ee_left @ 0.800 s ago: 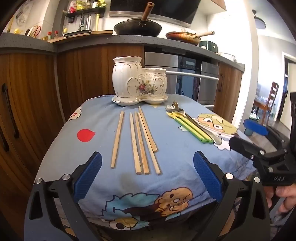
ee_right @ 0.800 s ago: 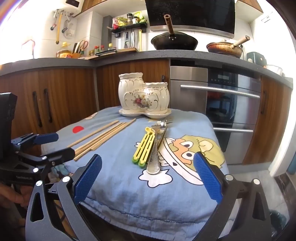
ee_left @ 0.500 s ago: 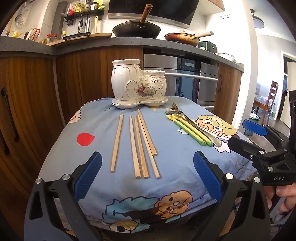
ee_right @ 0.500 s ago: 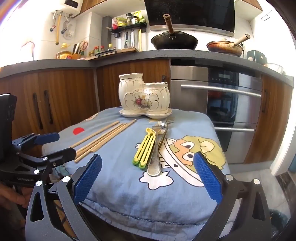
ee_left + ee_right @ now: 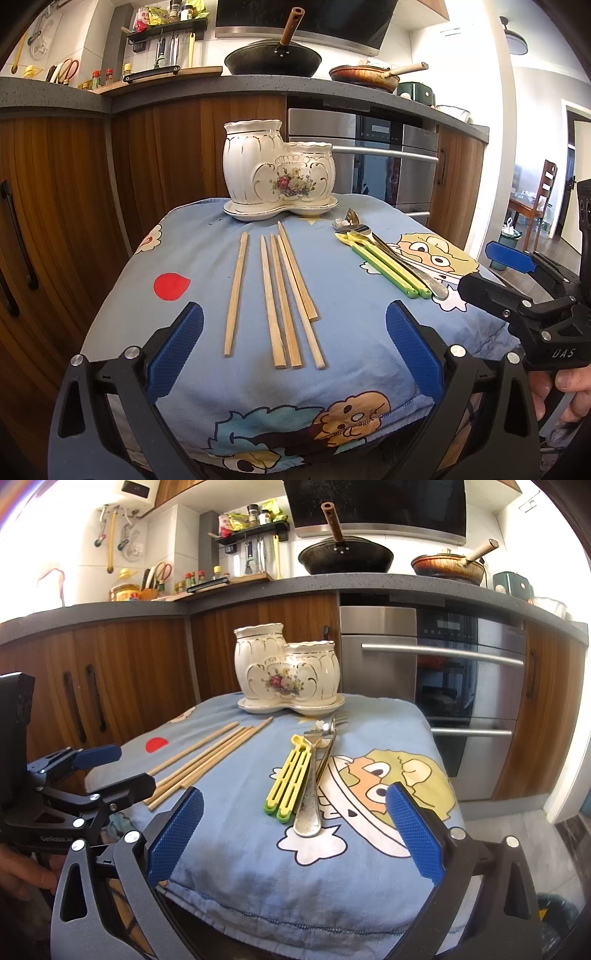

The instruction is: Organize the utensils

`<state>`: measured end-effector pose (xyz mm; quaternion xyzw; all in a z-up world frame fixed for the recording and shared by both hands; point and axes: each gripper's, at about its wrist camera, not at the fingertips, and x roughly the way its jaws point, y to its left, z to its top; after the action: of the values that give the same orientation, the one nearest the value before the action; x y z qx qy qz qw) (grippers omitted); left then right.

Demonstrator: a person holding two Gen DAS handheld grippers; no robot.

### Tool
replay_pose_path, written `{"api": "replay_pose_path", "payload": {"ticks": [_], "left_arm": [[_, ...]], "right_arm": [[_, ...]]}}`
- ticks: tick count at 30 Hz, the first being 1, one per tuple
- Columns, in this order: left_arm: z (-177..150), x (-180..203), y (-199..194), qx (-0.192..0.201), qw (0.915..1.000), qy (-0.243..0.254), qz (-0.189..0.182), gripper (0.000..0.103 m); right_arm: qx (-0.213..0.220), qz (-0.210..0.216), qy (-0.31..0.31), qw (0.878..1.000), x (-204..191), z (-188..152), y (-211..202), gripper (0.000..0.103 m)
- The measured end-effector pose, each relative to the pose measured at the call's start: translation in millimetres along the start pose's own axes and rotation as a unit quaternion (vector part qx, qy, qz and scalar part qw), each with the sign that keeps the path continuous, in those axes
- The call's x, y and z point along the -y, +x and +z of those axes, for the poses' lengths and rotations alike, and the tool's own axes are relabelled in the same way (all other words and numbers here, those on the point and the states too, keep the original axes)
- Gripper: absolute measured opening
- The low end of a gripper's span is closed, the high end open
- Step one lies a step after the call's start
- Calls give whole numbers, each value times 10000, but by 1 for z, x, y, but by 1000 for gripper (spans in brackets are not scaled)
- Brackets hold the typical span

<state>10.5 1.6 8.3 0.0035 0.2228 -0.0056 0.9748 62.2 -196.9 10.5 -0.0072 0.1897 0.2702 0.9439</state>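
Several wooden chopsticks (image 5: 280,295) (image 5: 207,757) lie side by side on a blue cartoon cloth (image 5: 207,258) (image 5: 369,738). To their right rest yellow-green utensils (image 5: 384,264) (image 5: 290,775), with a metal spoon (image 5: 413,269) (image 5: 308,805) and a fork (image 5: 332,738) beside them. At the cloth's far edge stands a white ceramic two-cup holder (image 5: 277,177) (image 5: 286,670) with a flower print. My left gripper (image 5: 295,350) hovers wide open just short of the chopsticks' near ends. My right gripper (image 5: 293,834) is wide open near the spoon handle, holding nothing.
Wooden cabinets (image 5: 74,184) and a steel oven (image 5: 443,686) stand behind the small covered table. A wok (image 5: 273,59) and a pan (image 5: 365,75) sit on the counter. Each view shows the other gripper at its side edge, held by a hand (image 5: 565,384).
Both grippers have eased slightly towards the table, so the chopsticks and utensils sit a little nearer. Both stay open and nothing on the cloth has moved.
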Motion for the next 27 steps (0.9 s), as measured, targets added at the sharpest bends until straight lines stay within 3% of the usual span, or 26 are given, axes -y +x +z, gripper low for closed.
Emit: {"api": "replay_pose_path", "payload": {"ticks": [27], "left_arm": [[2,-2,1,-14,10000,5,32,98]], "right_arm": [[-87,99,128,9998,1,6,0,98]]}}
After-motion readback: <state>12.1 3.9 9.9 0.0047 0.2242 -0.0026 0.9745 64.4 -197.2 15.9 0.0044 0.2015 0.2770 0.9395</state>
